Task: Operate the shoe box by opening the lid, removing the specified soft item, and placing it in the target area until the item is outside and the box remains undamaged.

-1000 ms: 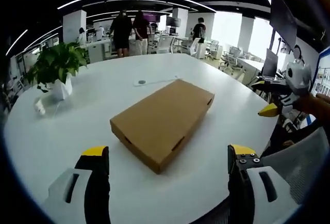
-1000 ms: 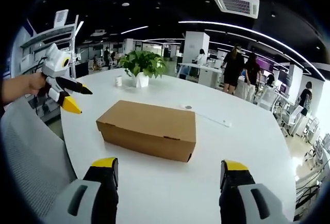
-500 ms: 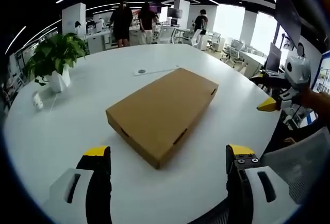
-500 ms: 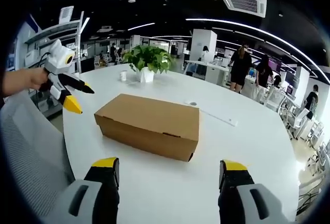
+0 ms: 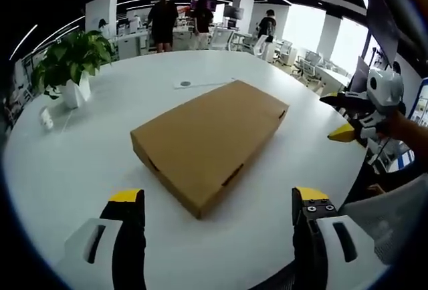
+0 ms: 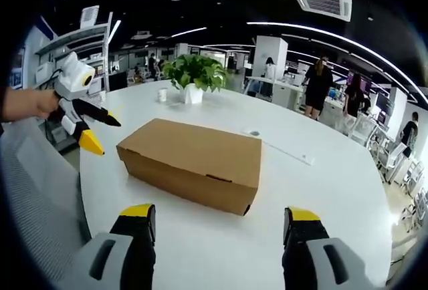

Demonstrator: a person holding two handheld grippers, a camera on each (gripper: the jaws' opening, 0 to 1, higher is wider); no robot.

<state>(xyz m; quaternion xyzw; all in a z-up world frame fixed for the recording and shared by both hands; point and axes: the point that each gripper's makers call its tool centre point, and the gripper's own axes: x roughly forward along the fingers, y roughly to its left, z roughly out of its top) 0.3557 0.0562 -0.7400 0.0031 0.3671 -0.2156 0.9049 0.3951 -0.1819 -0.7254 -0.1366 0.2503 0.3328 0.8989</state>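
Closed shoe box (image 5: 208,144) ahead of both grippers, fingers apart and empty.
Left gripper (image 5: 212,203) and right gripper (image 6: 218,218) should lift the lid's edge gently.

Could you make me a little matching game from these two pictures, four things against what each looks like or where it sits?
Things:
1. shoe box
2. potted plant
3. left gripper
4. table

Descriptions:
A. round and white
B. brown cardboard, lid closed
C. green leaves in a white pot, near the far edge
D. jaws apart, yellow tips

Pairs: 1-B, 2-C, 3-D, 4-A
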